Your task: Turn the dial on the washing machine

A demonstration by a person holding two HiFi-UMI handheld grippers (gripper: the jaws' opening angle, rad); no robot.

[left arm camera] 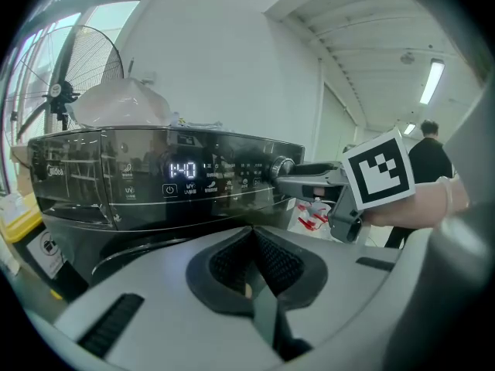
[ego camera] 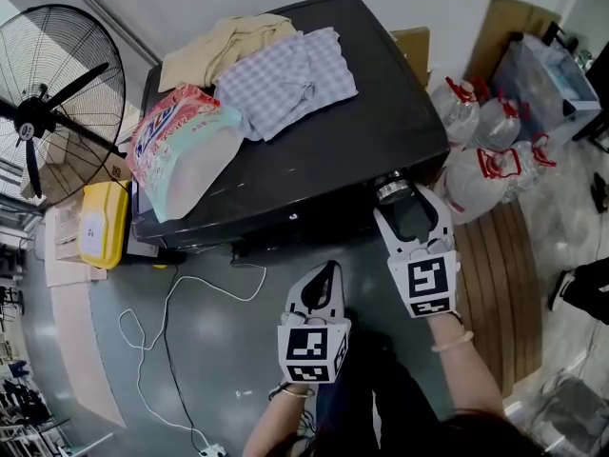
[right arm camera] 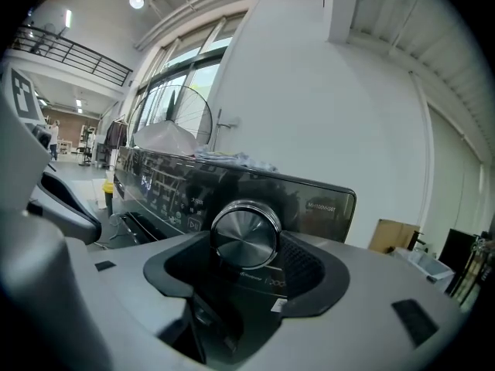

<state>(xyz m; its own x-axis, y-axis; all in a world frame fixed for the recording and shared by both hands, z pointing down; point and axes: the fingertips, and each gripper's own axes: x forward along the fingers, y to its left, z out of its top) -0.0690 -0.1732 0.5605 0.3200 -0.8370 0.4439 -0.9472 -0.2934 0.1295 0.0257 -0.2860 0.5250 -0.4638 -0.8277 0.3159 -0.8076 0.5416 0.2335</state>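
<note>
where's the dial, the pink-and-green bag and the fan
dial [right arm camera: 245,236], right gripper view, its brushed metal face
pink-and-green bag [ego camera: 179,149], head view, middle of its front
fan [ego camera: 36,122], head view, its hub

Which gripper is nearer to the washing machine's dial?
Right. The right gripper is at the dial, fingers apart; the left gripper is well back from the washing machine, fingers together.

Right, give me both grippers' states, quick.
Left gripper: shut, empty.
Right gripper: open, the dial between its jaws.
</note>
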